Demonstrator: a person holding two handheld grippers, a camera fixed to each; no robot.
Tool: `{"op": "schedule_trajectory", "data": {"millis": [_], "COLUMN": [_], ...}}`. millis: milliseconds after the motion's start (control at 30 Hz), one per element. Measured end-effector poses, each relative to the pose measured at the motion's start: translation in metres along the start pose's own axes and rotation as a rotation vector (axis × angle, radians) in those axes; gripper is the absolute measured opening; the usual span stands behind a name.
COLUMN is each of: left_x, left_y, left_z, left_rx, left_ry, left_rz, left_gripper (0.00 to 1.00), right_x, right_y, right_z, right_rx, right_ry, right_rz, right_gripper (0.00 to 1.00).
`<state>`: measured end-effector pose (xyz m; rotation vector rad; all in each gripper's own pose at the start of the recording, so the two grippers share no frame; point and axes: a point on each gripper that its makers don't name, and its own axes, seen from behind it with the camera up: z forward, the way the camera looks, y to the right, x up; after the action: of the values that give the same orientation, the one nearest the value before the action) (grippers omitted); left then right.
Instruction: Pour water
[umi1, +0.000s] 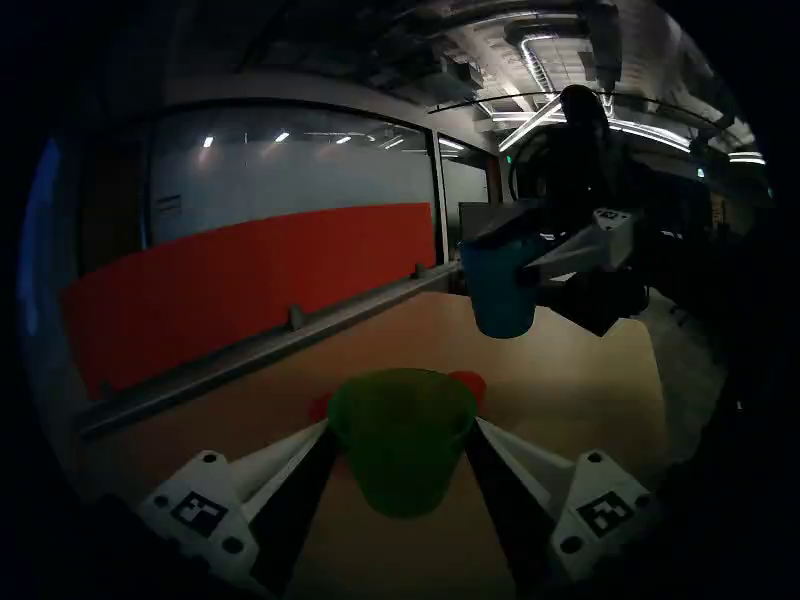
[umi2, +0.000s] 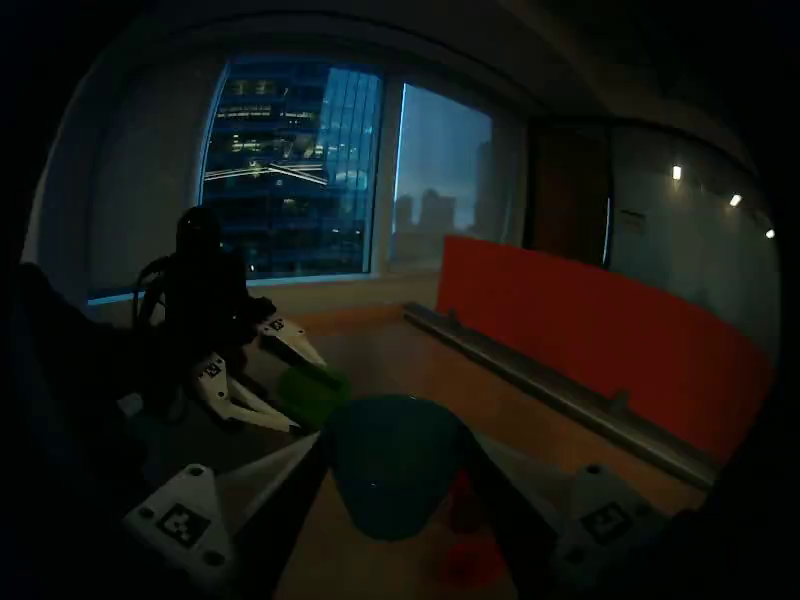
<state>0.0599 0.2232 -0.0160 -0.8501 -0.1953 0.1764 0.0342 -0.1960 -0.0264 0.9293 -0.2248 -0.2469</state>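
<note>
The green cup (umi1: 403, 470) sits between the jaws of the left gripper (umi1: 403, 430), both fingers pressed to its sides and its open mouth up. The light is too dim to tell whether it holds water. Ahead of these jaws, higher and to the right, the right gripper (umi1: 515, 270) has its jaws closed on the blue cup (umi1: 498, 290), held in the air well clear of the table (umi1: 580, 390). The two cups are apart, with nothing between them.

Just behind the green cup's rim, red shapes (umi1: 470, 383) peek out on either side, low against the table; I can't make out what they are. In the right gripper view a blurred red patch lies under the blue cup, below those jaws.

To the left of the left jaws a metal rail (umi1: 300, 325) runs along the table's far edge, with a red panel (umi1: 250, 280) and a glass wall (umi1: 290, 170) above it. Beyond the right jaws, a window (umi2: 290, 170) shows lit buildings at dusk.
</note>
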Motion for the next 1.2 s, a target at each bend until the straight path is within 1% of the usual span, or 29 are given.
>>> {"op": "schedule_trajectory", "data": {"millis": [200,500,900,1200], "left_x": [-0.012,-0.033,-0.062,-0.082], "left_y": [-0.001,-0.004,-0.002,-0.005], "left_z": [0.006,0.014,0.022,0.026], "left_rx": [-0.011,-0.025,-0.050,-0.060], "left_ry": [-0.047,-0.112,-0.200,-0.255], "left_rz": [0.014,0.014,0.030,0.040], "left_gripper": [0.85,0.85,0.85,0.86], "right_x": [-0.016,-0.035,-0.068,-0.093], "right_y": [0.003,0.008,0.003,0.003], "right_z": [0.006,0.013,0.026,0.036], "right_rx": [0.012,0.031,0.072,0.089], "right_ry": [-0.040,-0.093,-0.191,-0.254], "right_rz": [0.003,0.008,-0.021,-0.041], "right_gripper": [0.94,0.94,0.94,0.95]}}
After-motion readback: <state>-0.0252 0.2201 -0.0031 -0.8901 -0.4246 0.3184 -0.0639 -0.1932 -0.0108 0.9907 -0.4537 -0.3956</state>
